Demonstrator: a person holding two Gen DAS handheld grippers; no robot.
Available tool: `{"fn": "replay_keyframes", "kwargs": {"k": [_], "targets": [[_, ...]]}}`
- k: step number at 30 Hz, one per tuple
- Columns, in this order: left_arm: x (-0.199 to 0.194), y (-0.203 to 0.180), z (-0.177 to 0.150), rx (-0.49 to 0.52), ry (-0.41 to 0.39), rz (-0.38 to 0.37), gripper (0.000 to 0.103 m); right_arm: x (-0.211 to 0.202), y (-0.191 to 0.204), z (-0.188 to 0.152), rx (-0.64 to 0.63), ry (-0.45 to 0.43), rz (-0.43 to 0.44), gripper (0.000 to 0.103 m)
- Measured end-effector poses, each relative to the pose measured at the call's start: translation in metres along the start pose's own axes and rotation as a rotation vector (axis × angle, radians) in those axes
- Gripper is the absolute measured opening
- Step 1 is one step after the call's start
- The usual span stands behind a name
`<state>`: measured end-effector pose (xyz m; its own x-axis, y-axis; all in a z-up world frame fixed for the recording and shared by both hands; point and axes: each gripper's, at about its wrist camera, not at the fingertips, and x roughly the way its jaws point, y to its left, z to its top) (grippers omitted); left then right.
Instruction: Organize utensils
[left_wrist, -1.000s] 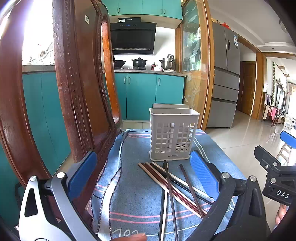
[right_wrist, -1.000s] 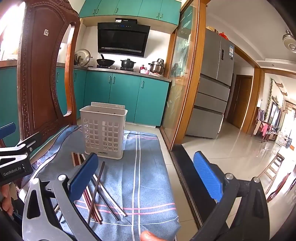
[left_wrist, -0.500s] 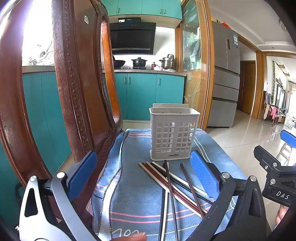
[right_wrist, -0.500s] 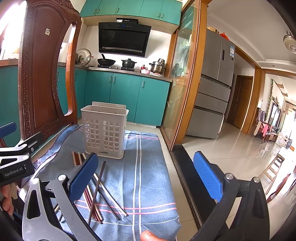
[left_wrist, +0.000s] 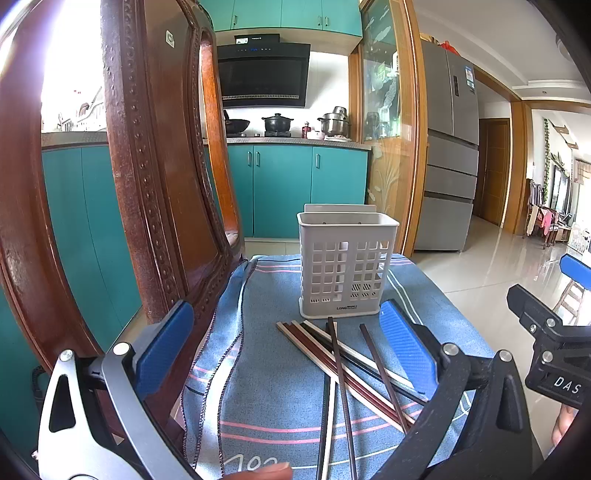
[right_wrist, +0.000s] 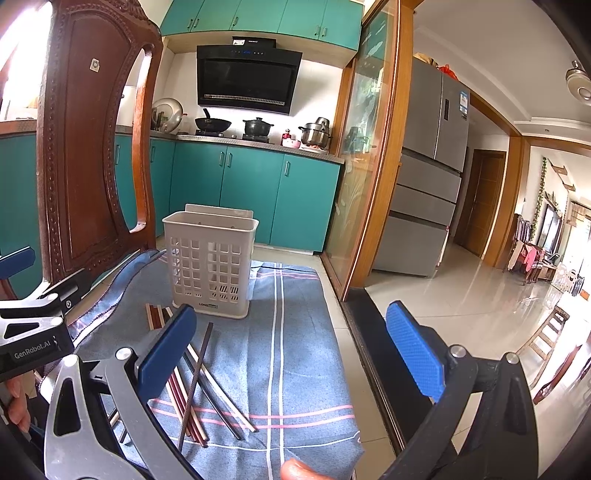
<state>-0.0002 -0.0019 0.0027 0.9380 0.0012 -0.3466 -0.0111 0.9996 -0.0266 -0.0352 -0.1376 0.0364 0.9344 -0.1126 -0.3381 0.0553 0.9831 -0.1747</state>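
1. On the blue striped cloth (left_wrist: 266, 369) that covers the surface, a white slotted utensil holder (left_wrist: 347, 264) stands upright toward the far edge, with nothing visible above its rim.
2. Just in front of the holder, a loose bundle of chopsticks (left_wrist: 347, 365) lies flat on the cloth; they are dark brown, reddish and pale, several crossing one another, their far ends close to the holder's base.
3. The left tongs (left_wrist: 284, 350) hang above the near part of the cloth with their blue pads spread wide, holding nothing; the chopsticks lie between and below the pads.
4. The right tongs (right_wrist: 291, 354) are also spread wide and hold nothing; in their own view the left pad overlaps the chopstick bundle (right_wrist: 195, 384), while the right pad sits off the cloth's right edge, over the floor.
5. A carved wooden chair back (left_wrist: 155, 177) rises at the left of the cloth.
6. Behind, teal cabinets (right_wrist: 255, 192) carry pots on a stove, and a grey refrigerator (right_wrist: 432, 177) stands at the right.
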Motion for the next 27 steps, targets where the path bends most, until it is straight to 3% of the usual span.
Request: {"fn": "replay_keyframes", "kwargs": {"k": [27], "targets": [[0.0000, 0.0003, -0.0022, 0.004, 0.002, 0.003, 0.100, 0.0014, 0.0009, 0.0007, -0.004, 0.000, 0.003, 0.100]]}}
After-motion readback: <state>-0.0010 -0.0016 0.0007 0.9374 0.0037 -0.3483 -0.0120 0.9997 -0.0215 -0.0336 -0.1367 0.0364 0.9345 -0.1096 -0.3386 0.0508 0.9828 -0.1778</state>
